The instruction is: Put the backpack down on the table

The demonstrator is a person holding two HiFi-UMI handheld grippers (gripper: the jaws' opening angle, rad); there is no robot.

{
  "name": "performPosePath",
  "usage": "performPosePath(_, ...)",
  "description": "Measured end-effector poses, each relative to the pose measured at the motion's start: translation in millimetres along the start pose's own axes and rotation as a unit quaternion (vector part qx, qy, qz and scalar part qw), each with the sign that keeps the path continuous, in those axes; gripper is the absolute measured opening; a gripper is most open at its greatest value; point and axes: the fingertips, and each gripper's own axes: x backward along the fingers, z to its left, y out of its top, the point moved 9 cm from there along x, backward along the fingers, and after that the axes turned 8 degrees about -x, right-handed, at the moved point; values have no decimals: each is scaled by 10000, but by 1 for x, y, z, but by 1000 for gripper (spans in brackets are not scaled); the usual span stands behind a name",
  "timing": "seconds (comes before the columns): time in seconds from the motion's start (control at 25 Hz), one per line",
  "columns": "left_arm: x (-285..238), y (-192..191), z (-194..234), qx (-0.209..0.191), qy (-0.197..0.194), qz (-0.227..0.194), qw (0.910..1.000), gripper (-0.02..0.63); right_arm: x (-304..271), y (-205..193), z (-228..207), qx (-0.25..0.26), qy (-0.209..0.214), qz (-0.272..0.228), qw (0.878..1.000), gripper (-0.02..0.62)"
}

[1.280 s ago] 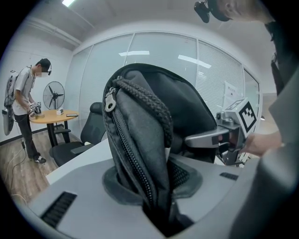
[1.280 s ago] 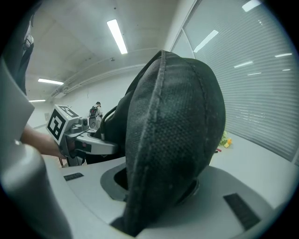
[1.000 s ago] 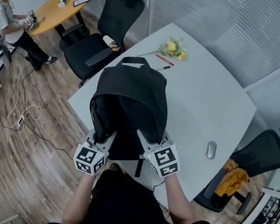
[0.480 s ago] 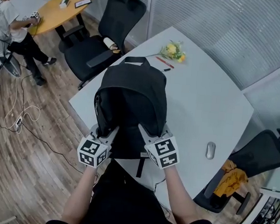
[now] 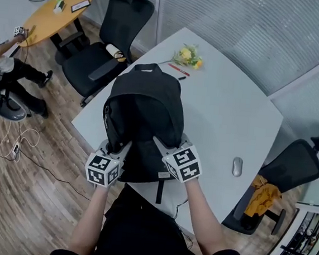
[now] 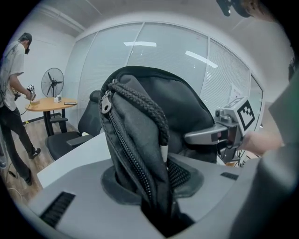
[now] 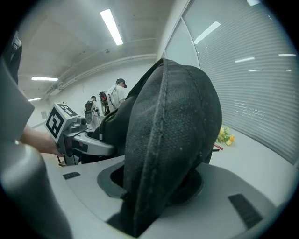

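Since a second ago the backpack (image 5: 145,103) and both grippers have shifted a little farther in over the white table (image 5: 227,119). The person (image 5: 8,65) off the table's far left corner has slid to the picture's left edge.

The table fills the middle of the head view. The black backpack stands on its near left part, its top handle pointing to the table's far side and its lower end reaching the table's near edge. One black office chair (image 5: 102,57) stands at the table's far left side. Another black chair (image 5: 290,165) stands at its right side, with a yellow cloth (image 5: 262,198) on it.

The left gripper (image 5: 118,147) is clamped on the backpack's zipped side at the table's near edge. The right gripper (image 5: 169,143), just beside it, has just been opening its jaws, yet the backpack's thick padded fabric fills the gap between them and it grips that fabric.

A bunch of yellow flowers (image 5: 186,55) lies on the table's far part, a red pen (image 5: 176,69) near it. A grey mouse (image 5: 237,166) lies on the table's near right part, well apart from the backpack.
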Motion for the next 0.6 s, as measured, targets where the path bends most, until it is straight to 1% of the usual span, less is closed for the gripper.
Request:
performPosePath(0.2, -15, 0, 16, 130, -114, 131, 9998, 127, -18, 2, -13, -67, 15, 92, 9999, 160)
performPosePath(0.6, -42, -3, 46, 453, -321, 340, 9979, 138, -52, 9, -34, -231, -36, 434, 9988, 170)
